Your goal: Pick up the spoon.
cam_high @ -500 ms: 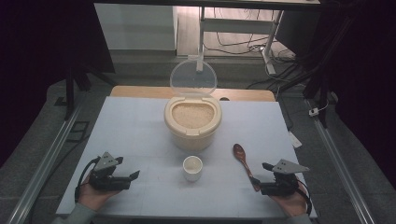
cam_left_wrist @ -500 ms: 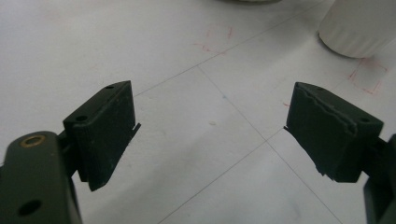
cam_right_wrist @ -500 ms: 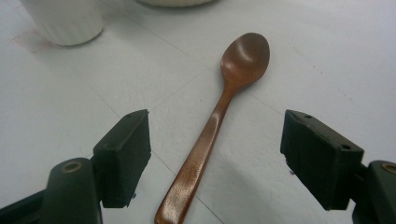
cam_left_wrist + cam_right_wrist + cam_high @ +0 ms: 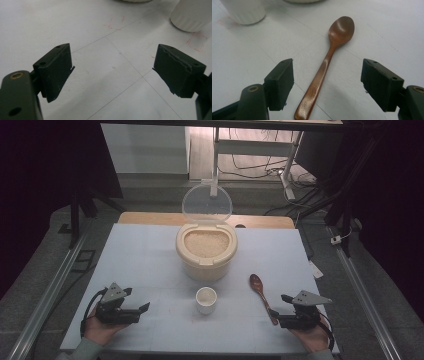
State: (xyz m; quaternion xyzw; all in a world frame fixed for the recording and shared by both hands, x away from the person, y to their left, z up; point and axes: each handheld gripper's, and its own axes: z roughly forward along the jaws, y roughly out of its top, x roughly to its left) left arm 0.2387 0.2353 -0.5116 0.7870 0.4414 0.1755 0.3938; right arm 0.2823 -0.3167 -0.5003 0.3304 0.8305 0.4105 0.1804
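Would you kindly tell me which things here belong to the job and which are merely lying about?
Job:
spoon, between the open jaws of the right hand-held gripper
rice tub, lid up
cup

Lying about:
cables on the floor beyond the table

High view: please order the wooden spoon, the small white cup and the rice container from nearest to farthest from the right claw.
1. Wooden spoon, handle end just beside the right claw.
2. Small white cup, at table centre.
3. Rice container, behind the cup, lid open.
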